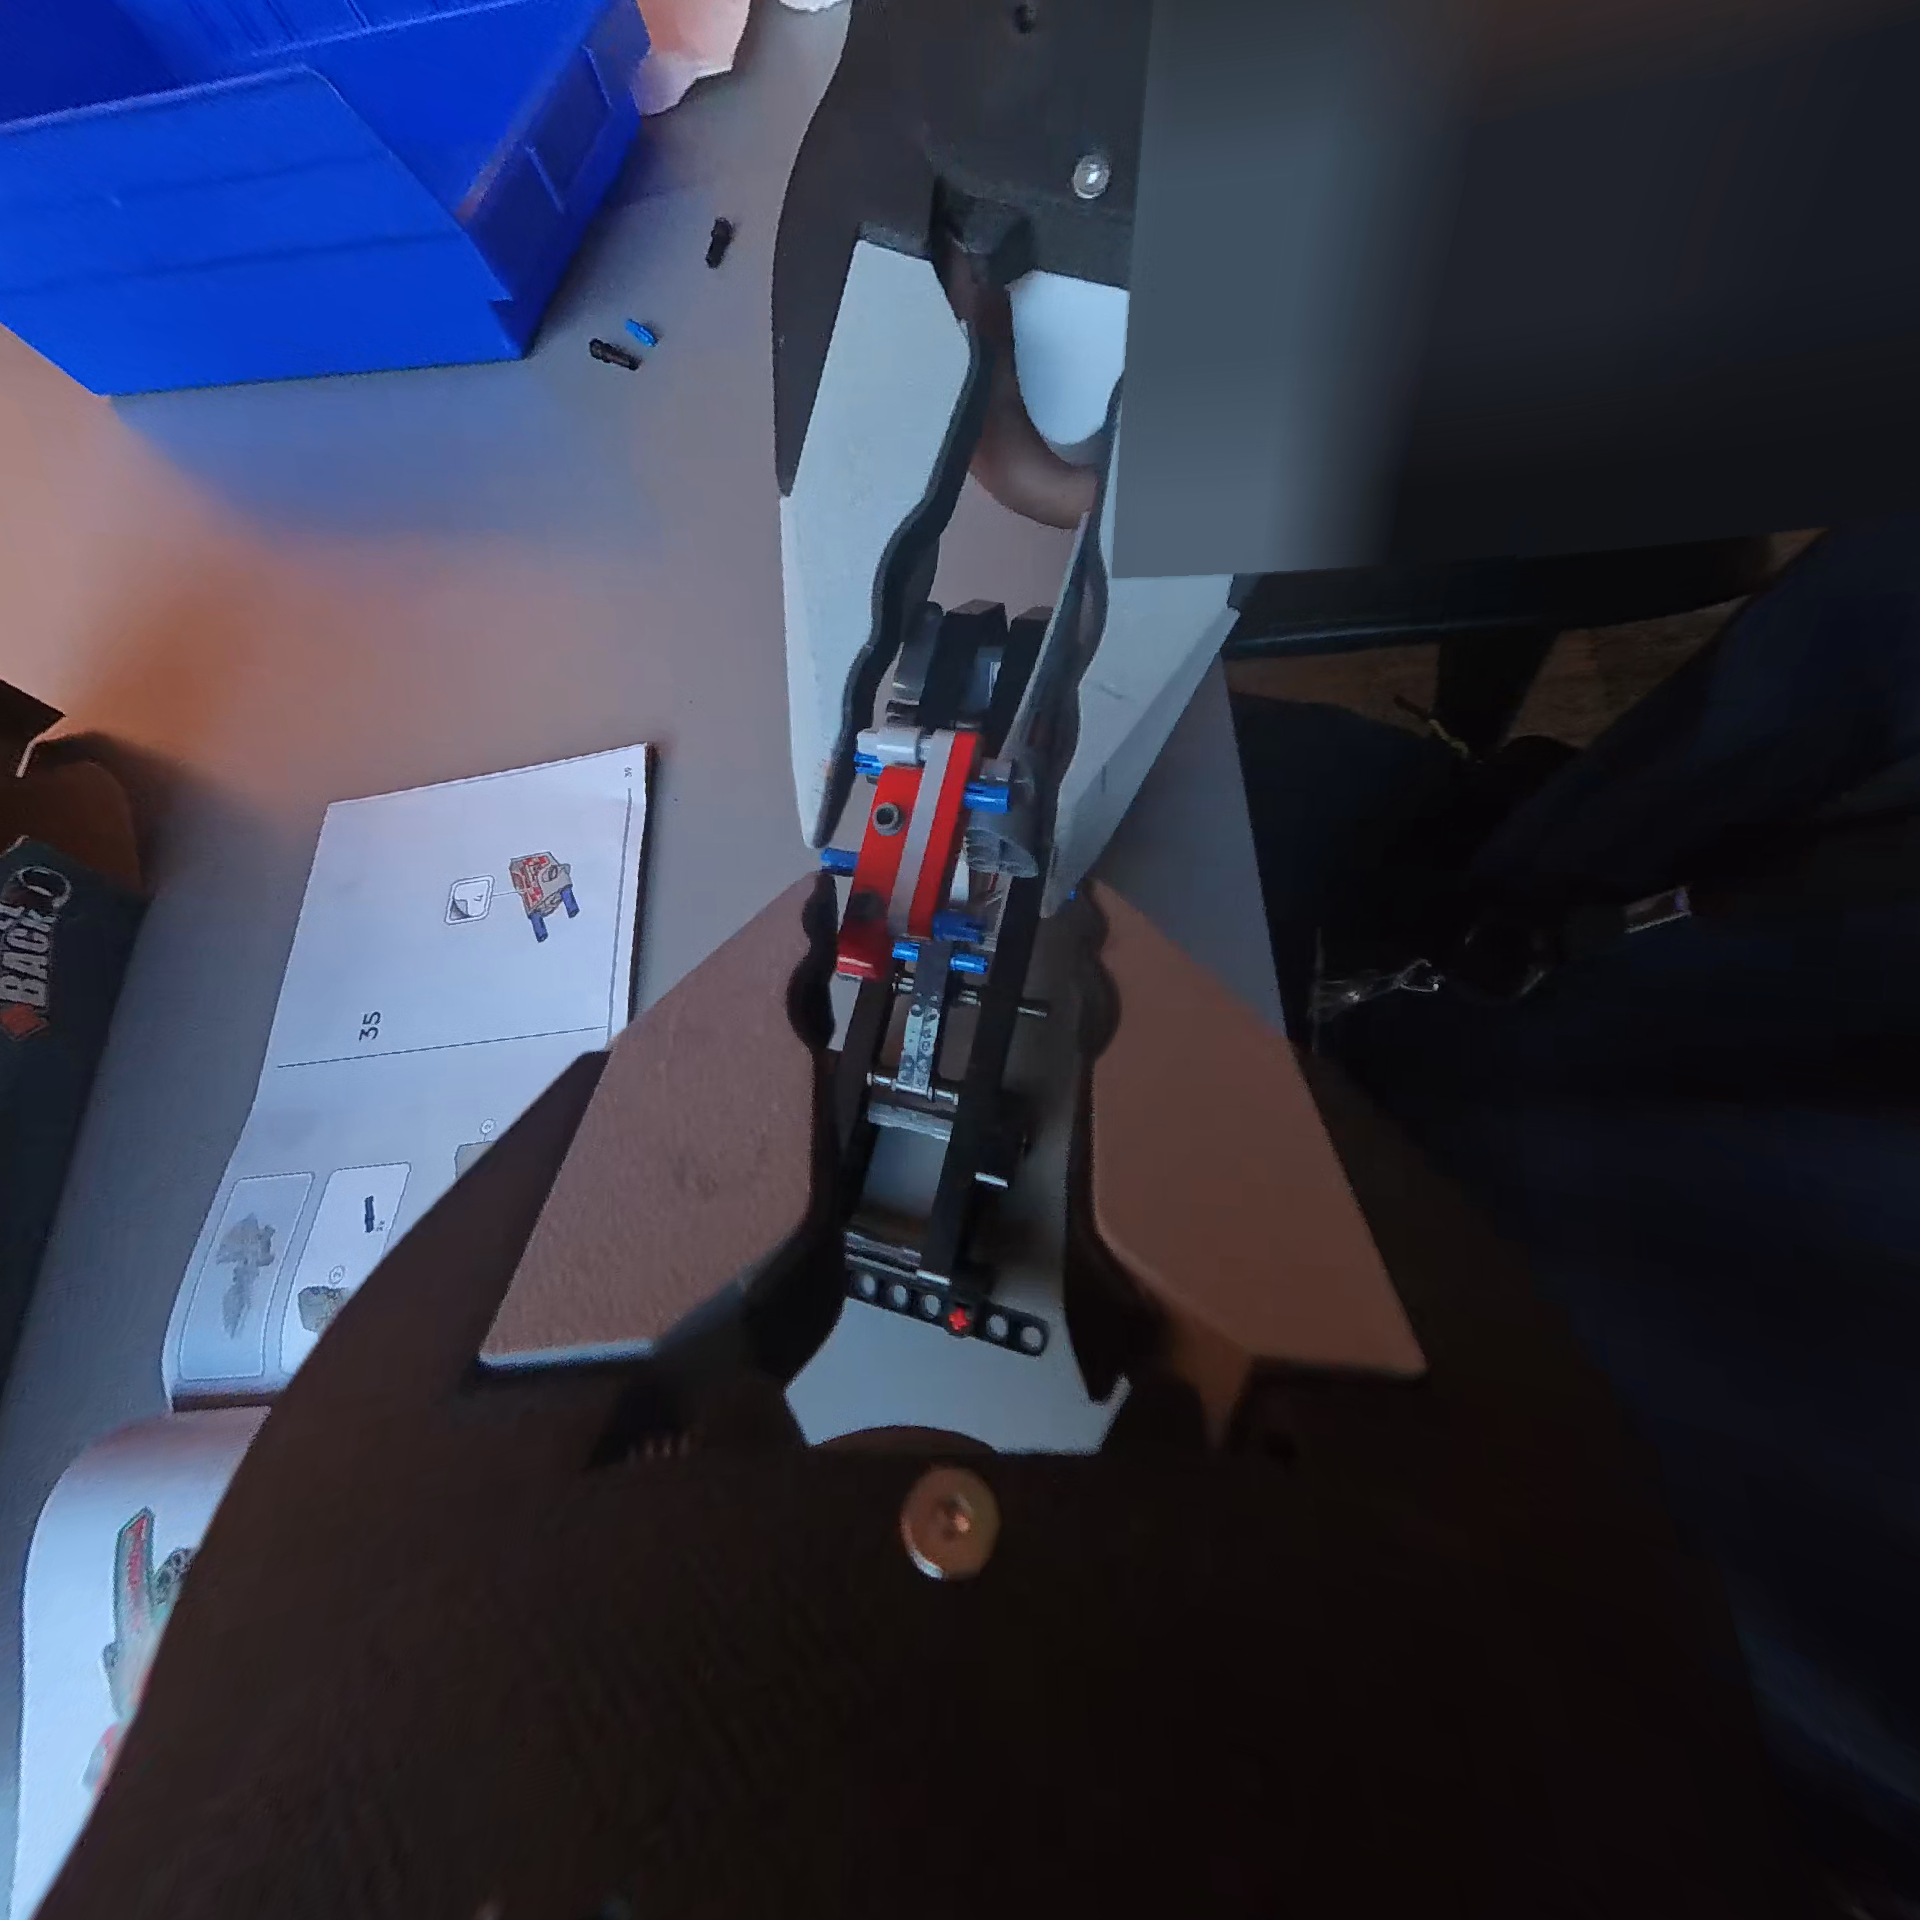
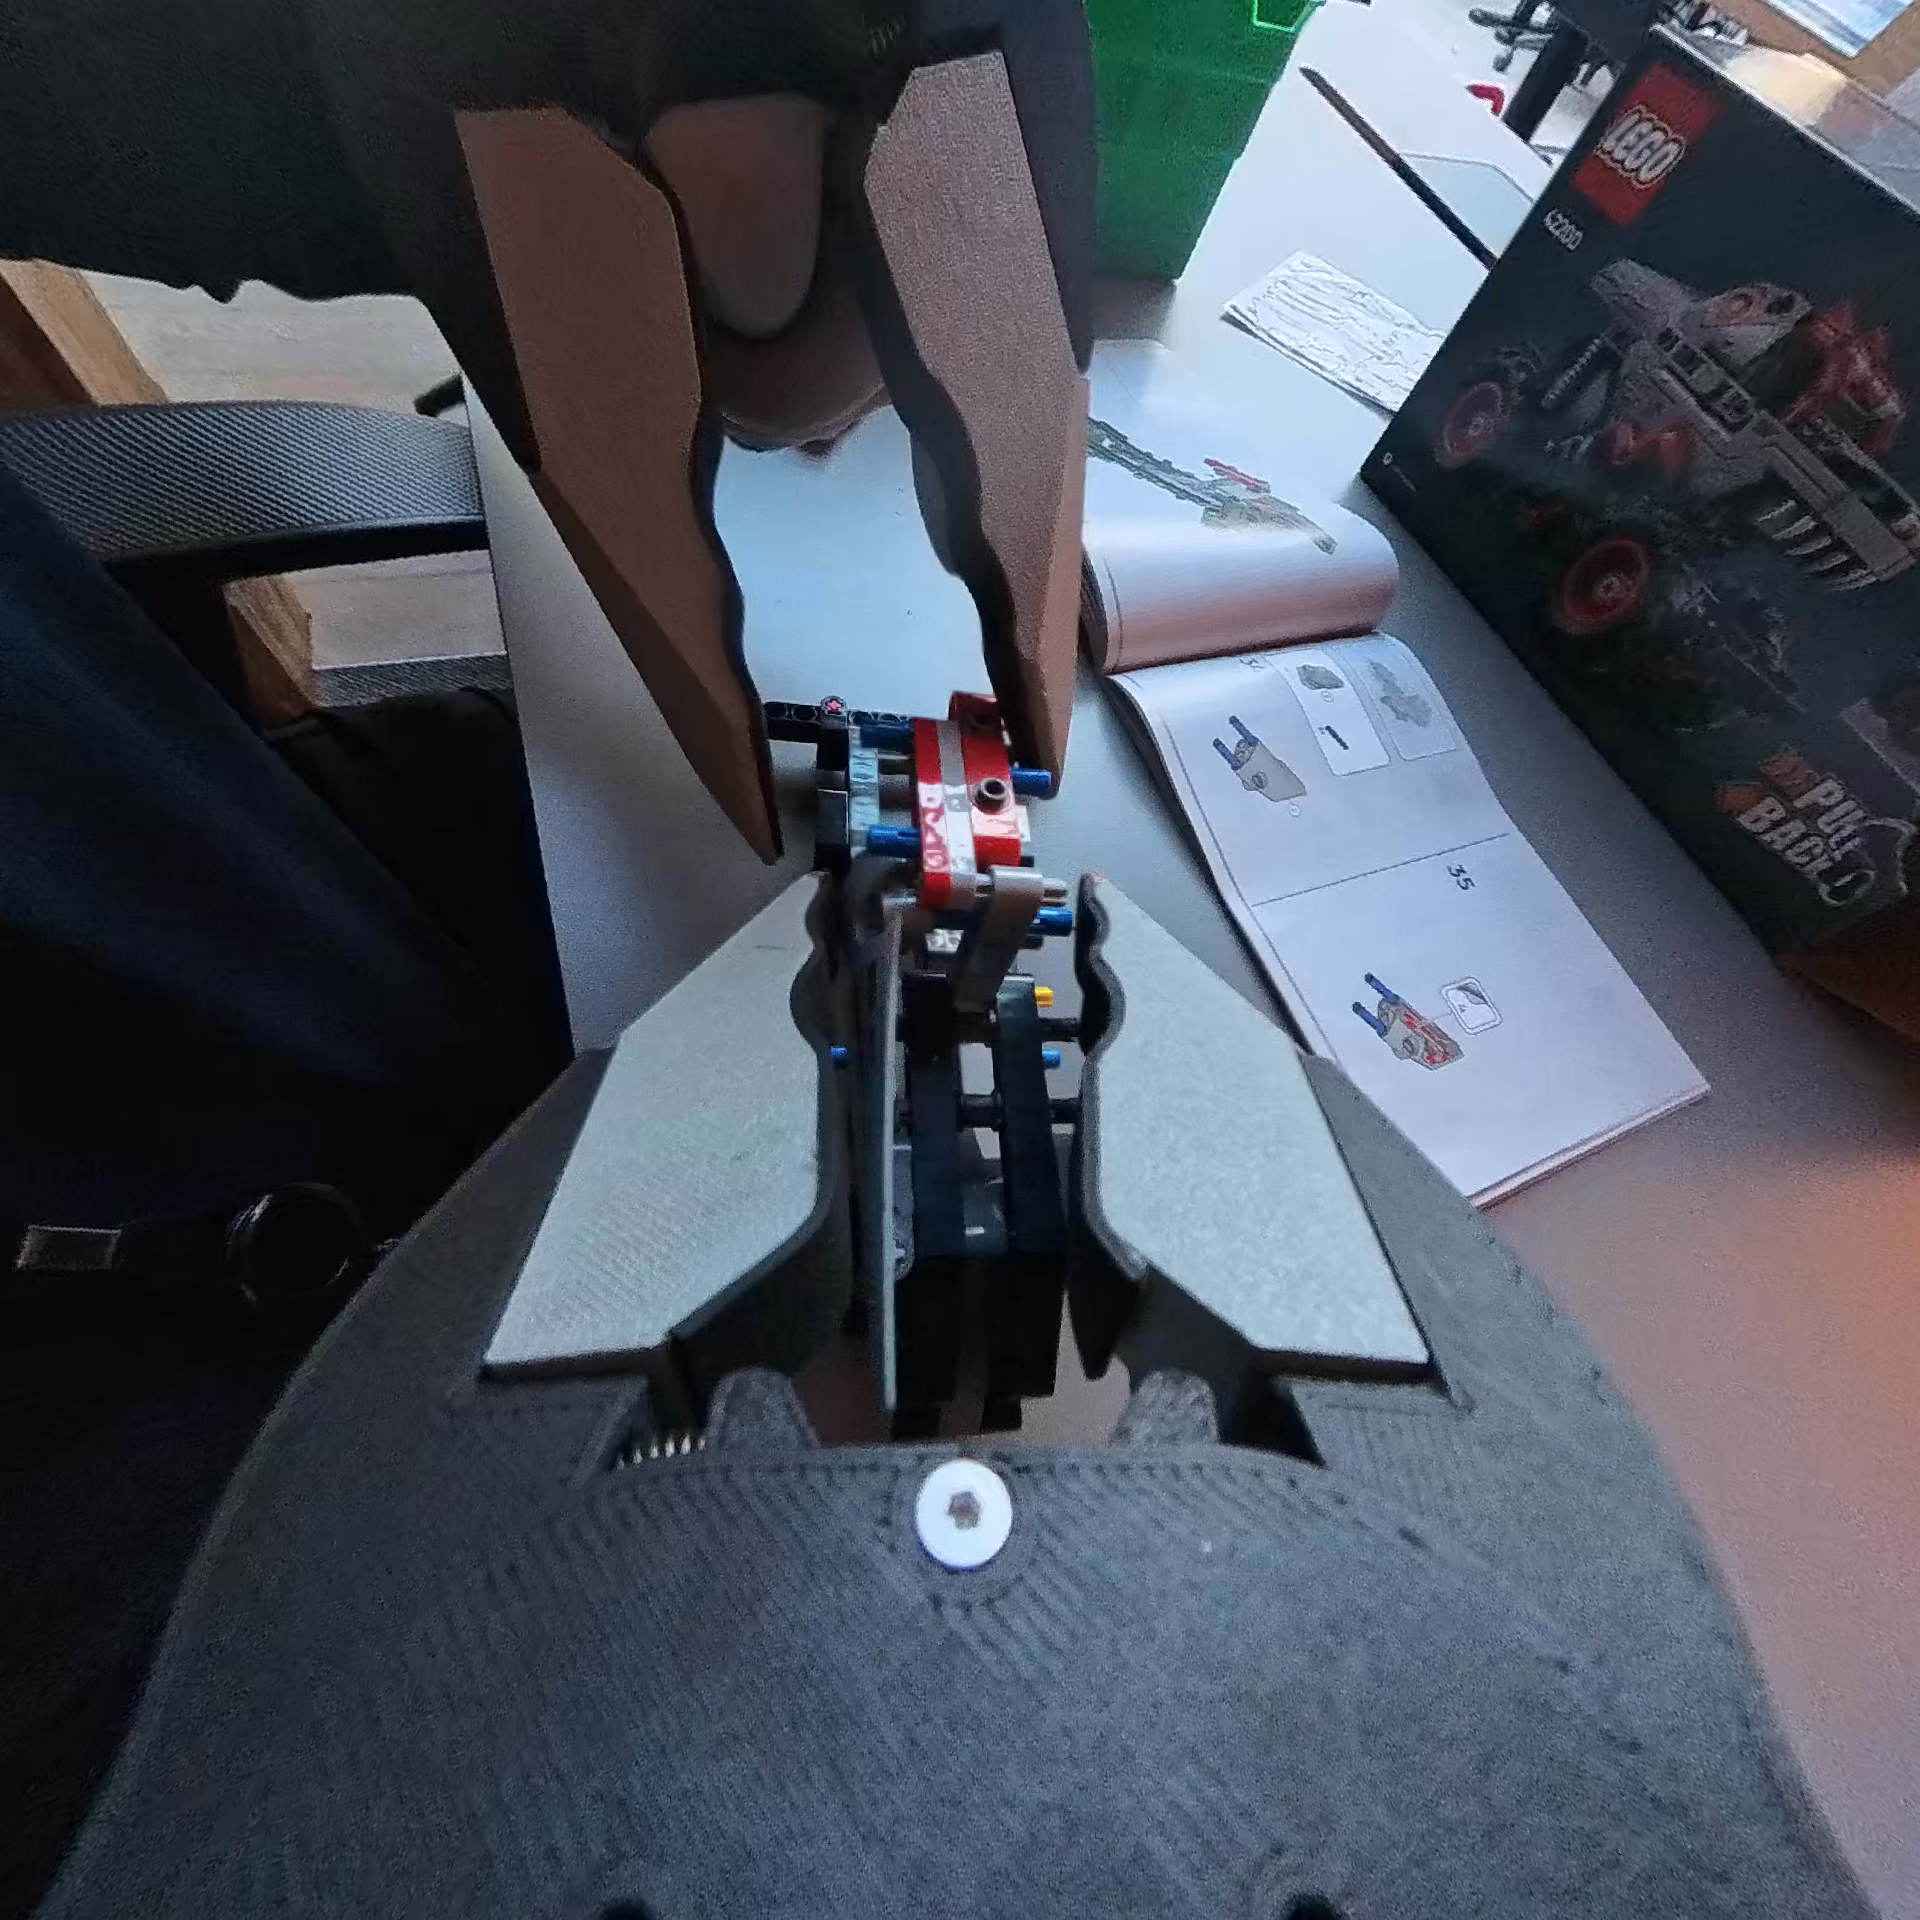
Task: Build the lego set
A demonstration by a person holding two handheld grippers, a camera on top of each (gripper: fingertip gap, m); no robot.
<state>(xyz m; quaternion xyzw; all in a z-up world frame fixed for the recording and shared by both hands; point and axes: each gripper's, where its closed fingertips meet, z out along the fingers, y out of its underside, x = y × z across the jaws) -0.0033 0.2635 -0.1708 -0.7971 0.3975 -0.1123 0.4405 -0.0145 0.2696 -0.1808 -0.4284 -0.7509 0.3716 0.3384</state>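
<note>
A partly built Lego model with a black frame, a red and grey block and blue pins is held in the air between both grippers. My left gripper, with brown pads, is shut on the frame's end near the red block. My right gripper, with grey pads, is shut on the black chassis end of the model. The two grippers face each other tip to tip. The left gripper also shows in the right wrist view, the right gripper in the left wrist view.
An open instruction booklet lies on the grey table, also seen in the left wrist view. A blue bin stands far left with loose pins beside it. The Lego box stands right; a chair is by the table edge. Both grippers' tips are close together, under 4 cm apart.
</note>
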